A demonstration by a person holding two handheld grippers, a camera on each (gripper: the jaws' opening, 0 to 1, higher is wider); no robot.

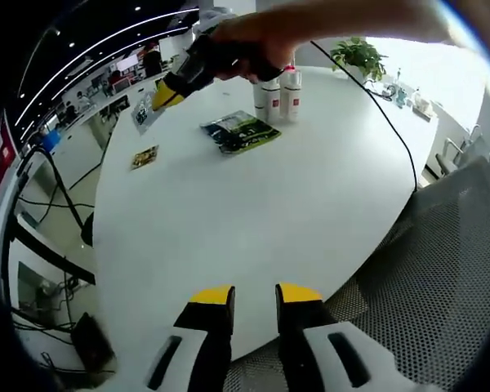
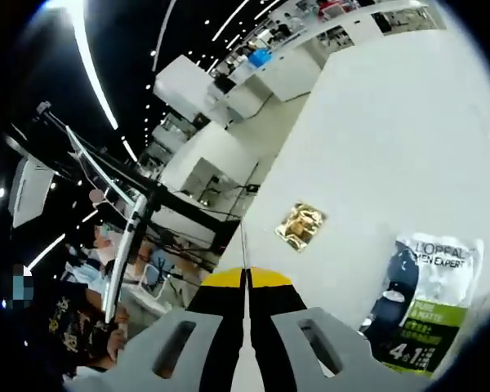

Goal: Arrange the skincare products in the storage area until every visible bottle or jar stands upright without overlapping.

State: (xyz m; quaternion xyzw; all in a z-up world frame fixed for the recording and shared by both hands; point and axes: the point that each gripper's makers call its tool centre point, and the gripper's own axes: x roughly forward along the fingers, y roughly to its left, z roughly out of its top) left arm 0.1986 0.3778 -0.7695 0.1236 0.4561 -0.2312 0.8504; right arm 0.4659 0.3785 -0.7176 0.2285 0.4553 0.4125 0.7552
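White bottles (image 1: 279, 95) stand upright together at our table's (image 1: 253, 212) far side; flat sachets (image 1: 239, 132) remain loose. Left gripper (image 1: 254, 296) open, empty; right gripper (image 2: 246, 278) closed, seemingly empty.
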